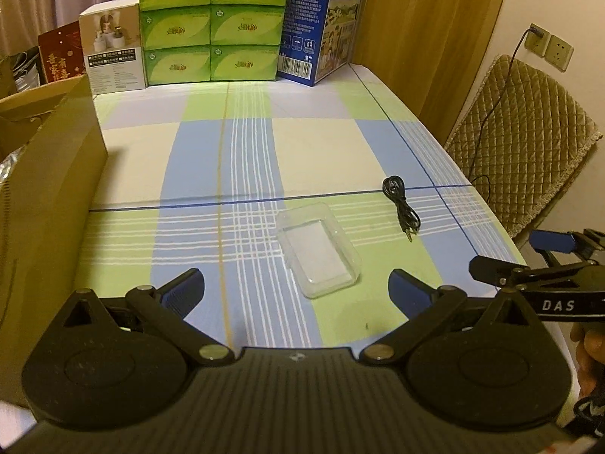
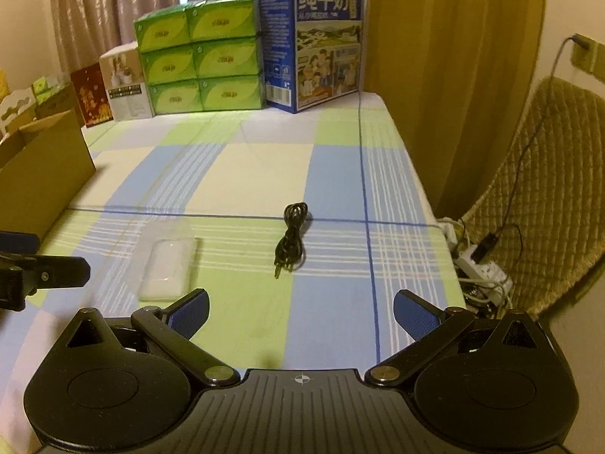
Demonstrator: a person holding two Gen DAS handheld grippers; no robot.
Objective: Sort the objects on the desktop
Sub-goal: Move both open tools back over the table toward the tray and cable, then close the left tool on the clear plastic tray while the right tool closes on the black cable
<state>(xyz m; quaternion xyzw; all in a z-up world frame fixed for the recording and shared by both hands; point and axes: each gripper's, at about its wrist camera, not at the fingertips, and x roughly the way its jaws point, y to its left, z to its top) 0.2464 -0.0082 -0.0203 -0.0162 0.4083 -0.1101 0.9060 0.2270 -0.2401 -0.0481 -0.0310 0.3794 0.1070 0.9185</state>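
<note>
Left wrist view: checked tablecloth (image 1: pixel 310 151) in blue, green and cream over the whole desk, seen too from the right wrist (image 2: pixel 245 174). Along the far edge, a stack of green tissue packs (image 1: pixel 211 22) (image 2: pixel 200 60), flanked by a tall blue milk carton box (image 1: pixel 321 22) (image 2: pixel 314 41) on the right and a white product box (image 1: pixel 113 49) (image 2: pixel 126 87) on the left, all three touching or just beside one another. At the left margin, an open cardboard box (image 1: pixel 45 196) (image 2: pixel 41 174) against the table's side. Off the right edge, a quilted chair back (image 1: pixel 525 140) (image 2: pixel 548 196) with a black wire trailing over it up to a wall socket (image 1: pixel 544 43).

Near the middle of the cloth, lying flat, a clear plastic case (image 1: pixel 317 249) (image 2: pixel 166 268), empty as far as can be told. Just to its right and apart from it, a coiled black cable (image 1: pixel 401 208) (image 2: pixel 291 242), plug end pointing toward the cameras.

Left gripper (image 1: pixel 297 287) low over the near edge, blue-padded fingers spread wide, holding nothing, case lying just beyond the gap between them. Right gripper (image 2: pixel 300 314) likewise spread wide and empty, cable straight ahead of its gap, well short of contact; seen also at the right margin of the left view. Part of a hand (image 1: pixel 590 355) visible beneath it there.
</note>
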